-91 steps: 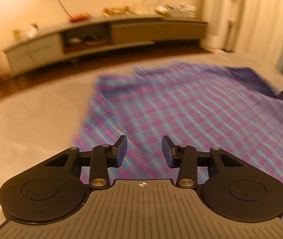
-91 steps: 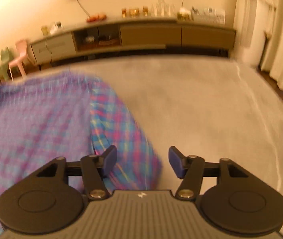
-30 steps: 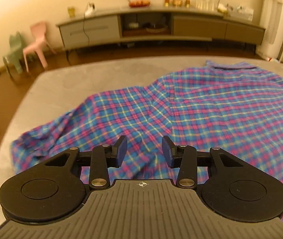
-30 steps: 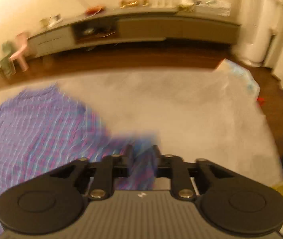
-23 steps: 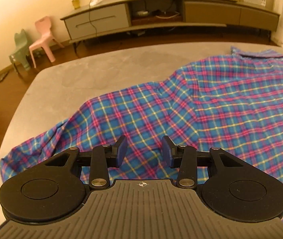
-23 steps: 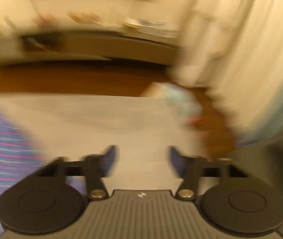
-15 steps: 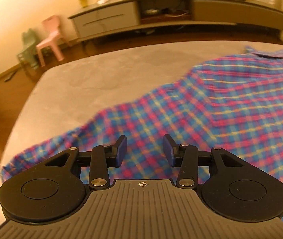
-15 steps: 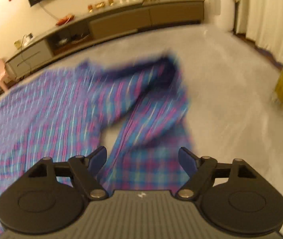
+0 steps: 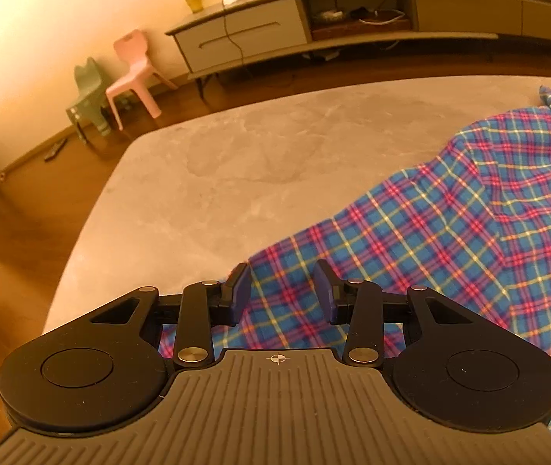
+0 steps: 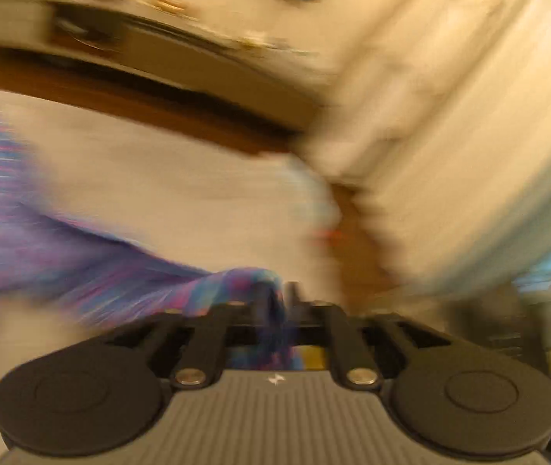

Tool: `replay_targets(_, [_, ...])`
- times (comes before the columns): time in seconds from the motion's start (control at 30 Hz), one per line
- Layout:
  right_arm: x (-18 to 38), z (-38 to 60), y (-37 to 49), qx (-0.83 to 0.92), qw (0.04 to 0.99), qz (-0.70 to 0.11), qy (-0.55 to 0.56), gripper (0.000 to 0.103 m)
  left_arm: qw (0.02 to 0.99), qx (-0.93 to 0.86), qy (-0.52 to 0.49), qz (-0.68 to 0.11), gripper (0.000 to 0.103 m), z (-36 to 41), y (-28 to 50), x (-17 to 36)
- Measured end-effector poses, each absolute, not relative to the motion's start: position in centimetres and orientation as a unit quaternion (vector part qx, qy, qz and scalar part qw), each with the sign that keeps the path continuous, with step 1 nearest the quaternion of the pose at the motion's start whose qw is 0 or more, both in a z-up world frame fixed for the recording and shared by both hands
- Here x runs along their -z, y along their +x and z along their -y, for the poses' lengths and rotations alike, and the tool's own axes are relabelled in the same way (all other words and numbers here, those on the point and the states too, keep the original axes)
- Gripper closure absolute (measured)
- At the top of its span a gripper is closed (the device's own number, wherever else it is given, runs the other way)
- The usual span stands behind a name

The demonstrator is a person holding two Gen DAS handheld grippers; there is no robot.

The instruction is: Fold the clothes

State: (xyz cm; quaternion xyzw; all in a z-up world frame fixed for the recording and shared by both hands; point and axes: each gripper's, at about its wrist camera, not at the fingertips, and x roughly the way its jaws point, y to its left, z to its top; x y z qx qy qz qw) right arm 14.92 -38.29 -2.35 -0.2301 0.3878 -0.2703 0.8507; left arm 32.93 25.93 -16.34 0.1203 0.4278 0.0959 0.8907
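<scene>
The plaid shirt (image 9: pixel 449 232) lies spread, not folded, on the grey table (image 9: pixel 217 162), covering its 3 o'clock half as seen in the left wrist view. One sleeve runs down toward 6 o'clock.

Left gripper (image 9: pixel 282 290): fingers spread, one on each side of the sleeve fabric, holding nothing. Whether they touch the cloth cannot be told.

Right gripper (image 10: pixel 281 306): fingers pressed together and pinching a bunched end of the shirt (image 10: pixel 93 271). This view is heavily blurred. The cloth trails off toward 9 o'clock.

Step in hand, as a judgement: arranging or drawing in a sleeve, right side gripped, left side positioned for a grip.

The next move calls for:
1. A firm pinch on a single edge of the left sleeve.
2. Even tension from both sides.
3. A clean lay over the shirt body.
</scene>
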Motion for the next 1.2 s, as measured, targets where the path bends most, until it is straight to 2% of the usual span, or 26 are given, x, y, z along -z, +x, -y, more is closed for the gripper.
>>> replay_targets(0.03, [2.3,38.7,15.5,0.323,0.83,-0.366,-0.269,0.031,0.889,-0.101,0.124,-0.429,0.073,-25.8,33.1,16.3])
replay_targets(0.07, [2.1,38.9,15.9,0.365,0.812,-0.343,-0.3,0.033,0.89,-0.108,0.124,-0.426,0.081,-25.5,32.8,16.1])
replay_targets(0.13, [0.6,36.8,14.6,0.313,0.863,-0.306,-0.252,0.031,0.891,-0.121,0.123,-0.419,0.087,-24.8,32.3,15.7])
replay_targets(0.17, [0.6,35.8,14.0,0.268,0.892,-0.3,-0.207,0.025,0.903,-0.108,0.116,-0.398,0.086,-24.0,31.3,15.0])
replay_targets(0.2, [0.6,34.7,13.5,0.221,0.915,-0.296,-0.162,0.023,0.912,-0.088,0.111,-0.385,0.086,-23.0,30.2,14.5])
replay_targets(0.33, [6.2,31.1,15.9,0.06,0.93,-0.362,-0.019,0.027,0.919,0.016,0.12,-0.376,0.082,-17.9,27.3,14.1])
replay_targets(0.53, [13.4,27.2,22.0,0.045,0.906,-0.419,0.028,0.035,0.91,0.008,0.153,-0.384,0.081,-16.8,28.2,16.3])
replay_targets(0.57, [14.1,26.7,22.8,0.038,0.904,-0.425,0.036,0.033,0.91,0.002,0.151,-0.386,0.078,-17.4,28.7,16.3])
replay_targets(0.87, [14.6,23.0,28.9,0.01,0.913,-0.409,0.005,0.033,0.907,-0.08,0.197,-0.364,0.08,-20.9,32.9,17.7])
replay_targets(0.9, [14.6,22.7,29.6,0.01,0.914,-0.407,0.004,0.033,0.905,-0.089,0.205,-0.363,0.081,-21.1,33.7,17.9])
replay_targets(0.93, [14.6,22.7,30.4,0.011,0.915,-0.404,0.004,0.033,0.903,-0.095,0.207,-0.365,0.09,-21.2,34.4,18.1])
replay_targets(0.97, [14.7,22.8,31.3,0.017,0.914,-0.405,0.007,0.033,0.901,-0.098,0.206,-0.37,0.103,-21.3,35.2,18.2])
replay_targets(1.17, [15.1,23.8,36.2,0.063,0.909,-0.413,0.017,0.029,0.89,-0.117,0.239,-0.37,0.103,-20.3,38.0,19.5])
replay_targets(1.2, [15.2,23.9,36.6,0.066,0.907,-0.415,0.018,0.033,0.888,-0.12,0.245,-0.37,0.103,-20.1,38.4,19.7])
